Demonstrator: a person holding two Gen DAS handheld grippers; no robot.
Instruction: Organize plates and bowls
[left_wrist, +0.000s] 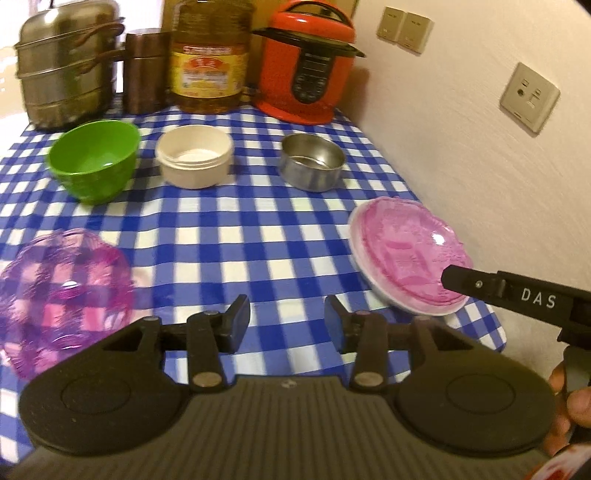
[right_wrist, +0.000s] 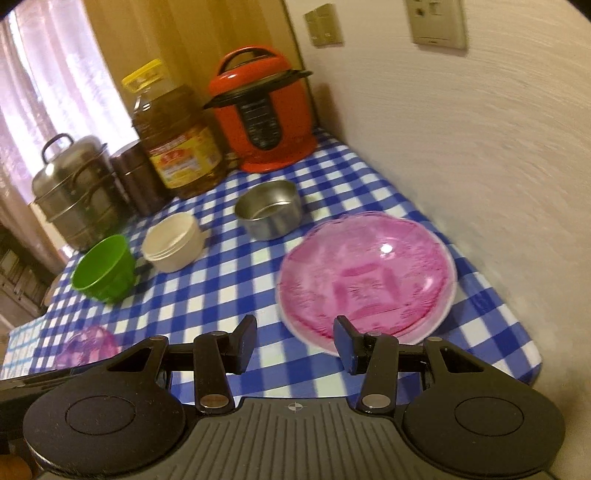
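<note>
1. The left tongs (left_wrist: 286, 319) hang over the near part of the table with their jaws apart and nothing between them; only checked cloth shows in the gap.
2. The right tongs (right_wrist: 295, 341) are likewise released and empty, hovering just short of the pink plate (right_wrist: 365, 280); in the left view one of their fingers overlaps that plate's near rim, though I cannot tell if it touches.
3. The pink plate lies on a white plate (right_wrist: 295, 325), stacked together near the table's right edge, close to the wall.
4. A see-through purple bowl (left_wrist: 62, 295) sits at the near left side of the table (left_wrist: 236, 229), well apart from the plates.
5. Further back, a row of three runs across the middle: a green bowl (left_wrist: 94, 160) on the left, a cream bowl (left_wrist: 194, 155) in the centre, a steel bowl (left_wrist: 312, 160) on the right.
6. Along the far edge stand a steel steamer pot (left_wrist: 66, 70), a brown canister (left_wrist: 144, 70), a big oil bottle (left_wrist: 208, 59) and a red pressure cooker (left_wrist: 306, 62) in the far right corner.
7. A person's fingers (left_wrist: 569, 406) show at the right tongs' handle.
</note>
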